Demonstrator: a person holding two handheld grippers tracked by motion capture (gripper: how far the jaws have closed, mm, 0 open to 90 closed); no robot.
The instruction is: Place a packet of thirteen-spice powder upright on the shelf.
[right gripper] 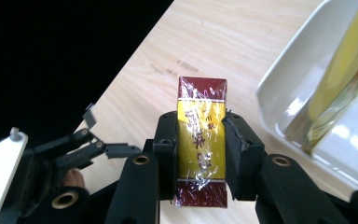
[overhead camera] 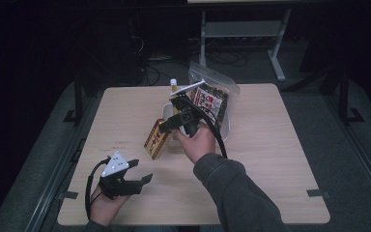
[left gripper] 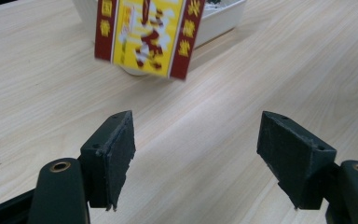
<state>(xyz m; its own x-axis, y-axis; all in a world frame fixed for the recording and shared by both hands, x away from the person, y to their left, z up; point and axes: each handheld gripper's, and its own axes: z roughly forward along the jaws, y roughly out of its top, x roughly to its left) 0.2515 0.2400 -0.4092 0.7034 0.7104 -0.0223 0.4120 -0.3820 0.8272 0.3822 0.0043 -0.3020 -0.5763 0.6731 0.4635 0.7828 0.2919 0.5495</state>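
At the middle of the table [overhead camera: 270,159], the right gripper [overhead camera: 166,126] holds a red-and-yellow box [overhead camera: 155,139] clear of the wood, its jaws clenched on the two narrow sides of the cellophane-wrapped pack, as the right gripper view shows [right gripper: 201,154]. The box hangs tilted, just off the near-left corner of a white tray [overhead camera: 166,112], at about eight o'clock from it. In the tray stand a clear zip bag of dark snack packets [overhead camera: 212,94], at one o'clock from the box, and a yellow packet with a white top [overhead camera: 174,87] at twelve. The left gripper [overhead camera: 142,171] rests low at seven o'clock from the tray, well apart from it, jaws released and standing wide with nothing between them; its own view looks over bare wood toward the box [left gripper: 144,37].

By my reading, the grasp and the lift are done, and the box is either leaving the tray or heading into it; the pictures do not settle which. What is left is the carry and the set-down, then letting go. The left gripper has no share in the work yet.
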